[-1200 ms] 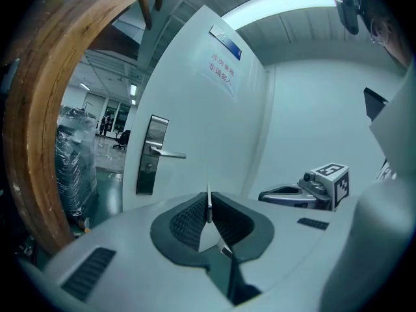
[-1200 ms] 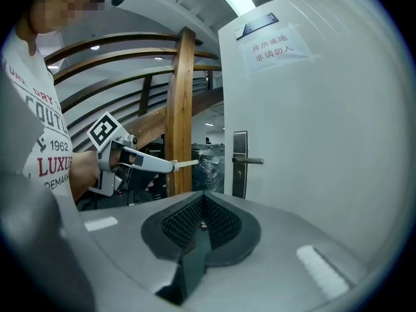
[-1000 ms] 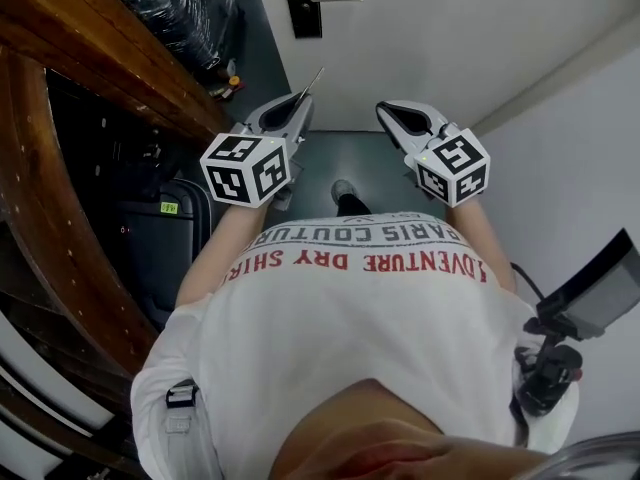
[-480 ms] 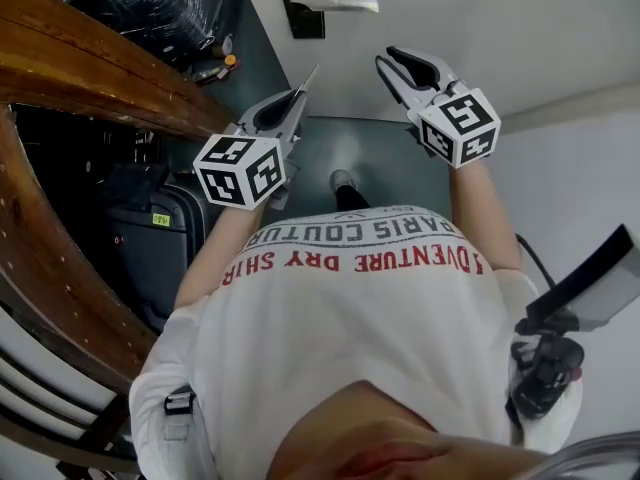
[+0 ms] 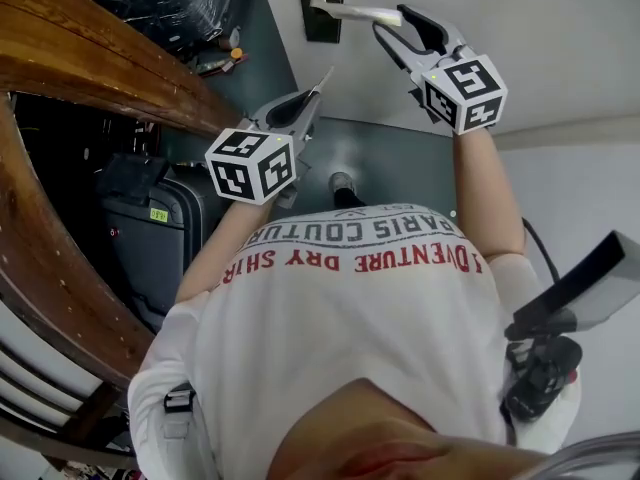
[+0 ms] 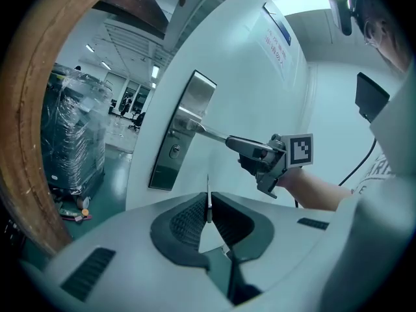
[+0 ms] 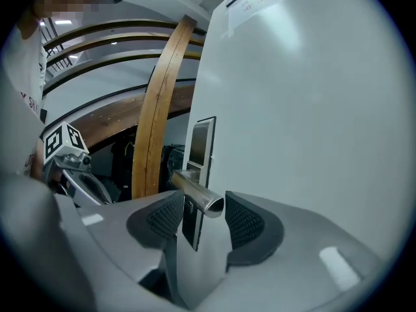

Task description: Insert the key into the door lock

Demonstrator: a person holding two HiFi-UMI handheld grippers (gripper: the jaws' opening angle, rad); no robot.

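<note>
At door (image 5: 520, 38), right gripper (image 5: 390, 20), just opened, straddles handle (image 5: 350, 11).

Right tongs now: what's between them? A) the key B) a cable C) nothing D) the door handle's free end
D: the right gripper view shows the door handle ending between the right tongs, which have just been opening and stand open around it; the key is clamped in the left tongs.
</note>
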